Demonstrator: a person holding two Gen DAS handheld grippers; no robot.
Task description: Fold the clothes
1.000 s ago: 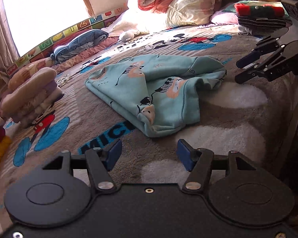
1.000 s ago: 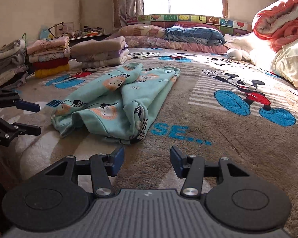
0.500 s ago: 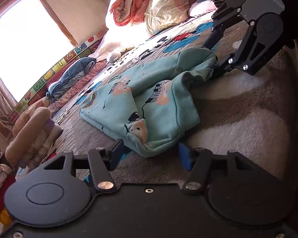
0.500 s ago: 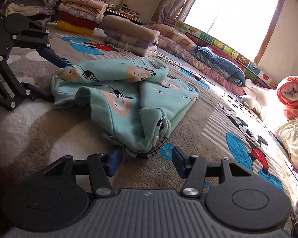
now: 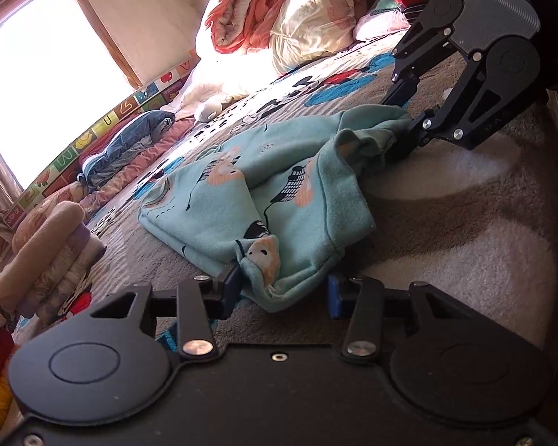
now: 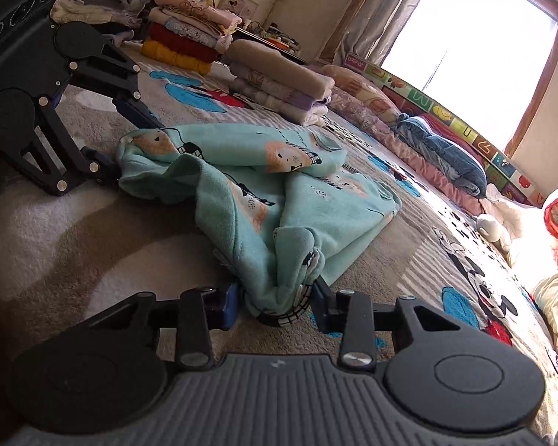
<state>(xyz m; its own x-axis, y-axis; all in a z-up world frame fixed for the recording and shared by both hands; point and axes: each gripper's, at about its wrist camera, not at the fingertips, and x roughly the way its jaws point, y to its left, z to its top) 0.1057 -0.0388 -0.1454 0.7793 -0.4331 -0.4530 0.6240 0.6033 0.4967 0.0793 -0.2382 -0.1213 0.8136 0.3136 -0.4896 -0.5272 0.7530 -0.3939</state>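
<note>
**Both tongs closing on opposite corners of the teal garment**

The teal printed garment [image 5: 264, 193] lies rumpled and half folded on the bed blanket [image 5: 465, 230], toward the near edge. It looks like soft, light fleece: limp, likely to sag and bunch when lifted, not slippery and not fragile. The bunched corners are the sensible places to take it, since a thick wad gives the pads something to bite.

The left tongs [image 5: 282, 291] are closing around the corner at 6 o'clock in the left wrist view; cloth sits between the jaws, touching one pad [image 5: 230, 290]. The right tongs [image 6: 273, 303] are closing on the other bunched corner, pads hard against the wad. Both point shallowly downward, rolled to one side.
</note>
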